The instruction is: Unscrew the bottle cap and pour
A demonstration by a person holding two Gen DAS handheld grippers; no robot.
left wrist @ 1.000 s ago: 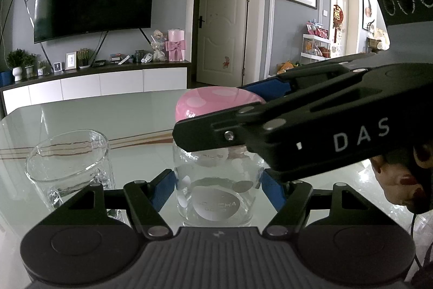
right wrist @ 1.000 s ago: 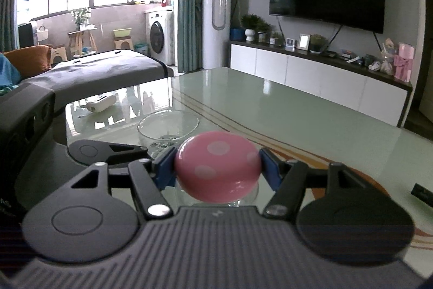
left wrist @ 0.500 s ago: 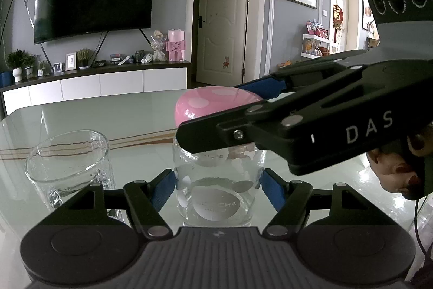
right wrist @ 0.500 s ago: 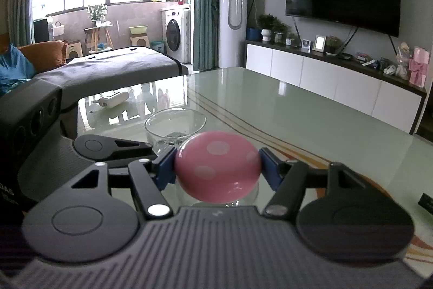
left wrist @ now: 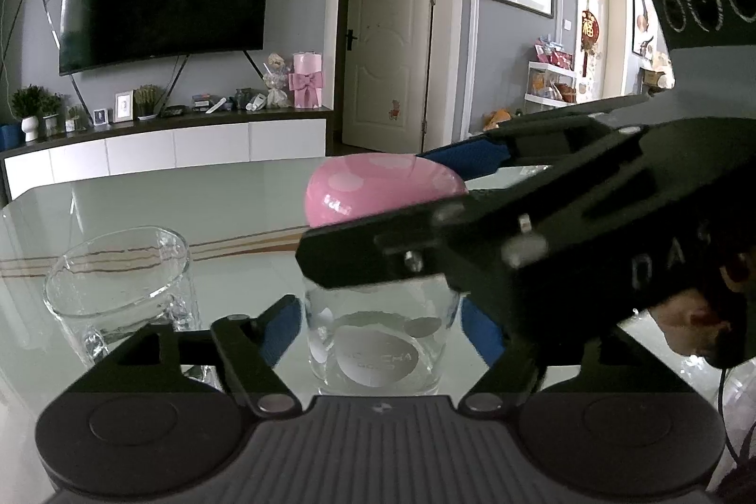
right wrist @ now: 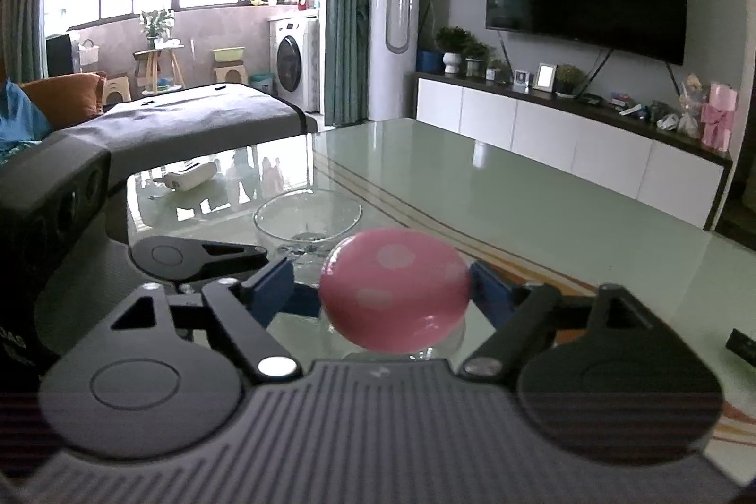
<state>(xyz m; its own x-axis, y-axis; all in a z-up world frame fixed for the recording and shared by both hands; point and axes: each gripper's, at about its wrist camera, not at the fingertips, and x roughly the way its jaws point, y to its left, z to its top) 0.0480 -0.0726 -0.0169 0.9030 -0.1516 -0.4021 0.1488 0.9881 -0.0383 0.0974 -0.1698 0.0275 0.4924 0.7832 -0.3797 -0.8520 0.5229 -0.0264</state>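
Glass table (left wrist: 198,201): one bottle (left wrist: 378,343), one tumbler (left wrist: 123,291).

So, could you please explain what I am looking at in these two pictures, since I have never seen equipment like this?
There is no robot here: a person holds a hand-held two-finger clamp in each hand, and each clamp carries a wide-angle camera that looks forward along its fingers.

The left camera's picture shows the left gripper closed on the clear body of a small glass bottle that stands on a glossy glass table. The other clamp reaches in from the right side of that picture.

The right camera's picture shows the right gripper with its blue pads against the sides of the bottle's pink spotted cap, as if to twist it off.

Beside the bottle stands an empty drinking glass, probably meant to receive the pour. A white object lies further back on the table; I cannot tell what it is.
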